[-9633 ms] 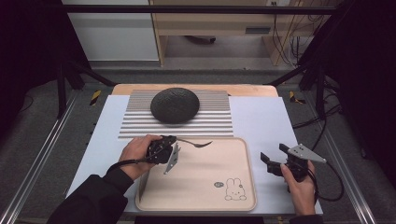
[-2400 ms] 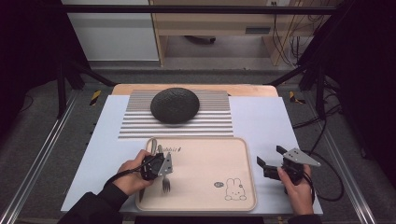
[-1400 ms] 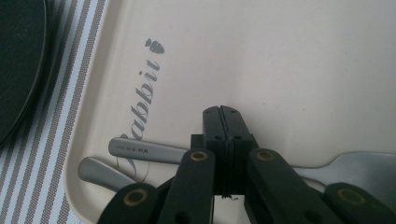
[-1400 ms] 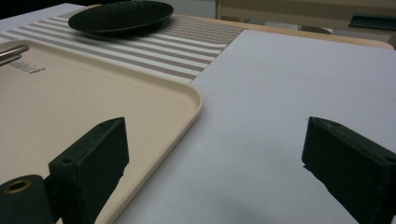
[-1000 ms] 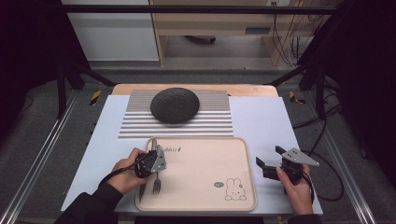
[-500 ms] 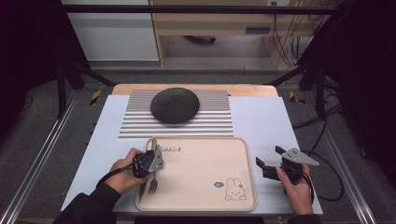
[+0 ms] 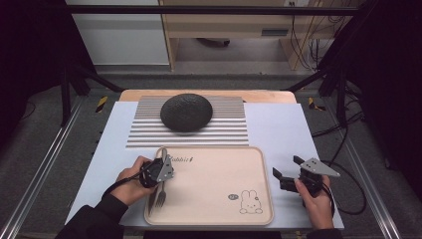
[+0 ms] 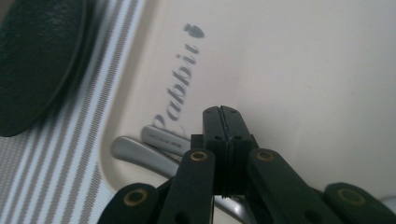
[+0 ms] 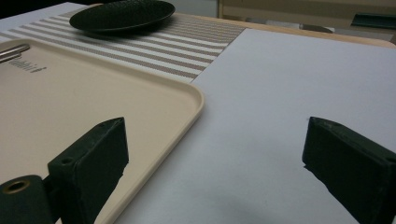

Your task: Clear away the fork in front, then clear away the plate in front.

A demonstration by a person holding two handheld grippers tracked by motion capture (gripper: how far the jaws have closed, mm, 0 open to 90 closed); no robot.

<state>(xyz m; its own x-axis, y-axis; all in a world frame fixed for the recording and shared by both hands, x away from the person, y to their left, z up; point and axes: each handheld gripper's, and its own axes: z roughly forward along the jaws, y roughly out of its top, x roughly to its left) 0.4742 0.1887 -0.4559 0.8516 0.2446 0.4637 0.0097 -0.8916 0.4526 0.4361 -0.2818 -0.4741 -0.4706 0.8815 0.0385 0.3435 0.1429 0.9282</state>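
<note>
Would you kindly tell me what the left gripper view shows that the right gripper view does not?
The left gripper view gives the left hand-held gripper, jaws shut, low over the beige tray. The right gripper view gives the right hand-held gripper, jaws wide open, over the white sheet beside the tray's corner. Both take in the tray, its lettering, the silver cutlery handles, the black plate and the striped mat.

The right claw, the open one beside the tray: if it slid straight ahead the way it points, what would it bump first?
Probably nothing soon: ahead of the right claw lies bare white table cover, with the tray off to its side.
</note>
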